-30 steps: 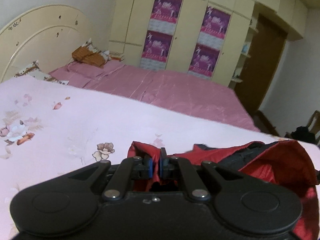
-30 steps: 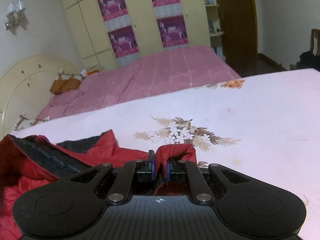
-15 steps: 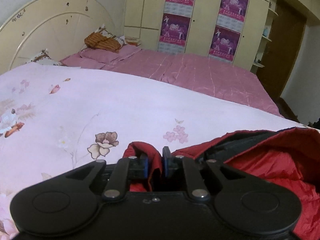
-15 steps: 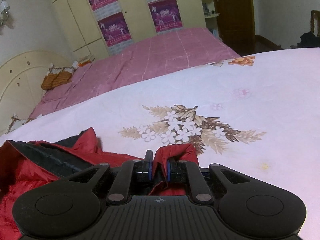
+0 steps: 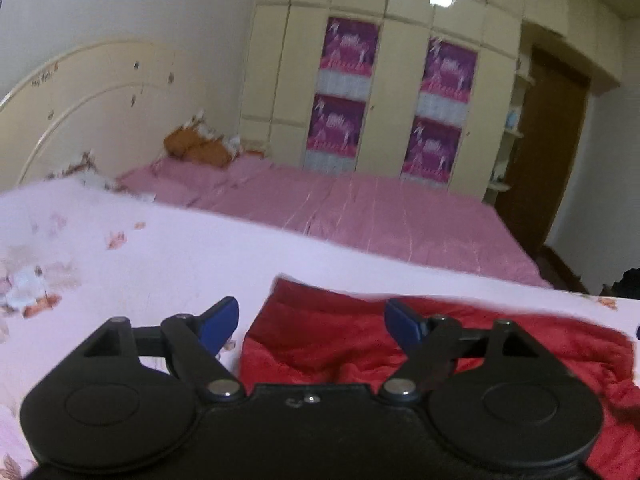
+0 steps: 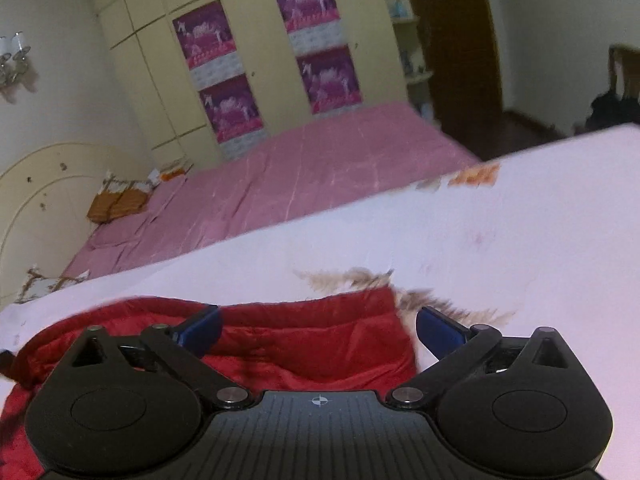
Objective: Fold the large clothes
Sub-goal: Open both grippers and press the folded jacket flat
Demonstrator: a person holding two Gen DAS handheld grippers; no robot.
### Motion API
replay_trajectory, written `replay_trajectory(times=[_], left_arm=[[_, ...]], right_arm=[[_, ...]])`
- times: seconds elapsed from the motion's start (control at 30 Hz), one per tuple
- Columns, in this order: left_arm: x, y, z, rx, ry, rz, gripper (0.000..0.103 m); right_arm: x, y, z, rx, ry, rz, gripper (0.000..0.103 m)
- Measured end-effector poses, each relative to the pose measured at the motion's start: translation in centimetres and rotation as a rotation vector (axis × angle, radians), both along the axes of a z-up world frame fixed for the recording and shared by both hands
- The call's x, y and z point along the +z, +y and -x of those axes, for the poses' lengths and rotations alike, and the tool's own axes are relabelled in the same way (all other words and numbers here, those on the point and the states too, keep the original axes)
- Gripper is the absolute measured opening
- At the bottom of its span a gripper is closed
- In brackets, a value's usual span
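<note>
- My left gripper [image 5: 312,322]: jaws have just been opening and now stand wide apart. Blue pads [image 5: 218,322] are clear of the cloth; nothing is pinched.
- Between and below the left jaws lies the red jacket [image 5: 320,344], its near corner just under the gap. The cloth reaches rightward past my right-hand pad to a gathered, puckered edge.
- My right gripper [image 6: 318,330]: jaws have also just been opening and are spread as far as they go. Pads bare, no fabric caught on either.
- Right wrist view: the same red jacket [image 6: 312,340] lies flat under the gap, one straight edge running across and ending in a corner near my right pad. The left end of the cloth bunches in a rolled rim.
- The jacket rests on the pale floral bedspread [image 5: 160,256], which fills the near ground in both views. A brown flower sprig [image 6: 360,278] shows just beyond the jacket's far edge, partly covered by it.
- Beyond the bedspread: a pink quilt [image 5: 360,212] over the rest of the bed, with a cream headboard [image 5: 100,108] to the left.
- Back wall: cream wardrobe [image 5: 396,92] with four purple posters on its doors; a brown door [image 5: 552,152] to its right.
- Both views are motion-blurred, so fine detail of the cloth is soft.
</note>
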State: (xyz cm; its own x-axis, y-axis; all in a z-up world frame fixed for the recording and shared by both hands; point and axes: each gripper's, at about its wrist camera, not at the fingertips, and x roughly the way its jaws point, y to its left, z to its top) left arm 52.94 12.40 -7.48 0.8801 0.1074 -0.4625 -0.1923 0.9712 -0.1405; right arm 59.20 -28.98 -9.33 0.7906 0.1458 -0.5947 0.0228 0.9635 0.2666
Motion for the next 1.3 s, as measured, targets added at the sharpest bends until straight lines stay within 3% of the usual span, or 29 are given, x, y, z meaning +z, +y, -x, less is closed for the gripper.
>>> replay_trajectory(times=[0.07,0.13,0.27,0.37,0.5,0.8,0.9,0.97,1.13,1.3], left_arm=[[0.5,-0.7,0.9,-0.038,-0.014,-0.001,0.079],[0.3,-2.2,1.4,-0.111,0.002,-0.032,0.077],[-2.0,-5.6,0.6,-0.211,0.095,-0.101,0.069],[-4.1,-6.5,-0.2,-0.205,0.118,-0.121,0.066],[-6.1,-5.6,-0.9,-0.181,0.13,-0.1,0.068],[-7.1,-4.3,-2.2,-0.141,0.179,-0.07,0.068],[-6.8,-4.1,-2.7,-0.142,0.21,-0.067,0.068],[-6.0,-3.7,-2.7,-0.123,0.226,-0.06,0.065],[-2.9,-3.3,0.1,-0.137,0.194,-0.028,0.067],[-1.8,-4.9,3.9,-0.2,0.187,-0.033,0.071]], right_arm=[[0.7,0.9,0.8,0.02,-0.027,0.036,0.098],[1.0,2.6,1.5,0.07,-0.033,0.08,0.083],[-0.7,7.1,2.1,0.163,0.005,0.155,0.083],[-2.6,10.0,2.0,0.179,0.022,0.177,0.083],[-5.9,12.2,0.0,0.148,0.05,0.304,0.083],[-9.6,9.9,-2.7,0.038,0.114,0.267,0.083],[-9.1,9.0,-3.7,0.036,0.162,0.237,0.086],[-7.3,7.8,-3.6,0.02,0.187,0.195,0.086],[-2.5,8.4,2.0,0.119,0.062,0.184,0.086],[-2.1,11.0,7.0,0.177,0.034,0.22,0.086]])
